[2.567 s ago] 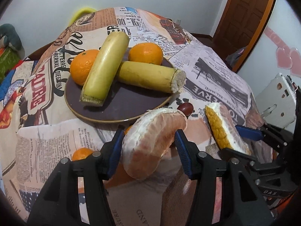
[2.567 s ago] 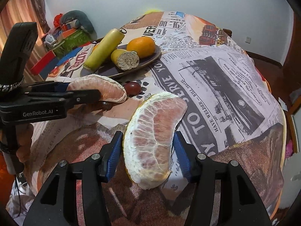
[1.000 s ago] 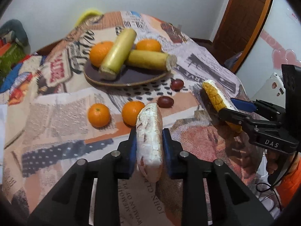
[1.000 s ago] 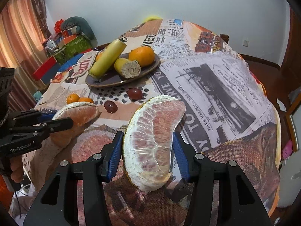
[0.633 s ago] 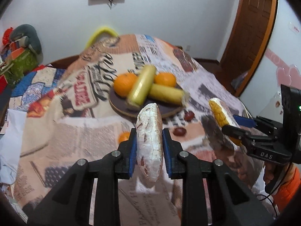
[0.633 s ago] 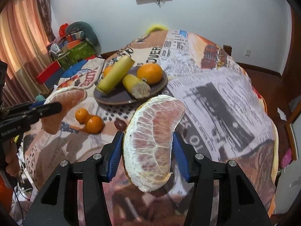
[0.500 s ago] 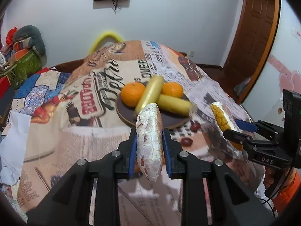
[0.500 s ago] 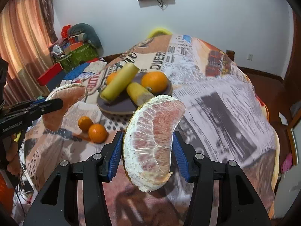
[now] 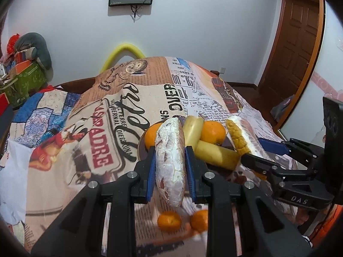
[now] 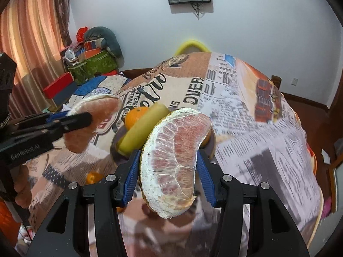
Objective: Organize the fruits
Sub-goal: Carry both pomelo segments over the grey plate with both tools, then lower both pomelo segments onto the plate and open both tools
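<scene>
Left gripper (image 9: 170,162) is clamped on a pomelo wedge (image 9: 170,160); right gripper (image 10: 169,175) on another wedge (image 10: 173,167), both above the plate (image 10: 114,150).

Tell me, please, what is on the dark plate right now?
On the dark plate lie two oranges and two long yellow pieces. The held pomelo segment covers part of the plate.

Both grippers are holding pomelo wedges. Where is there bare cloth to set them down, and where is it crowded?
Bare cloth lies left of the plate, over the red lettering, and right of it, on the newsprint. The plate itself is packed with oranges and yellow pieces; two small oranges sit in front.
</scene>
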Available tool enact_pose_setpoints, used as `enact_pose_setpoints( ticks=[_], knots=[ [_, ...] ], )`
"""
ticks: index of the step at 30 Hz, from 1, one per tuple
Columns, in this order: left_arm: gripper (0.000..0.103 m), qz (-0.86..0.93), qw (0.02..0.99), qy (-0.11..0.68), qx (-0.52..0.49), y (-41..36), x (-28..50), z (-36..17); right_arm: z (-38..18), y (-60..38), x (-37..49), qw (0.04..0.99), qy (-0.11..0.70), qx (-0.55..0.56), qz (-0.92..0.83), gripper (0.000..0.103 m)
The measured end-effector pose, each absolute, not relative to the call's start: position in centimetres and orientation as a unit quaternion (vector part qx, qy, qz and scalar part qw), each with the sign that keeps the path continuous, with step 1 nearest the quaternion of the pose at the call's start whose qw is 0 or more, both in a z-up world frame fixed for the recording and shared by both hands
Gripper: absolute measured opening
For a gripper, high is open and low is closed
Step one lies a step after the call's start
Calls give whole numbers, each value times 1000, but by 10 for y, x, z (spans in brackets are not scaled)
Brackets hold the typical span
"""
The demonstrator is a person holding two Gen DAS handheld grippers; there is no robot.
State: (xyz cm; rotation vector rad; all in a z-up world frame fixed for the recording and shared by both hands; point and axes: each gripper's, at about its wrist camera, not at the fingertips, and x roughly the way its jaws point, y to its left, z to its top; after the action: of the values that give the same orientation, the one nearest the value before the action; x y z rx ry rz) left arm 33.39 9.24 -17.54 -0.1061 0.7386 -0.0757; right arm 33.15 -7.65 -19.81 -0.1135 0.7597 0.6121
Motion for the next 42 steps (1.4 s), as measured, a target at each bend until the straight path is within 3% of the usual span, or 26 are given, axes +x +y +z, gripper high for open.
enact_pose_setpoints(
  ticks=[19,42],
  knots=[
    [24,-54,921,381,-66,89,400,-200,-218,-52,386,869,393,-61,293,49],
    [32,-34,915,399,-51,92,361,-189,-191,-65,355,877,375,-71,291,54]
  ],
)
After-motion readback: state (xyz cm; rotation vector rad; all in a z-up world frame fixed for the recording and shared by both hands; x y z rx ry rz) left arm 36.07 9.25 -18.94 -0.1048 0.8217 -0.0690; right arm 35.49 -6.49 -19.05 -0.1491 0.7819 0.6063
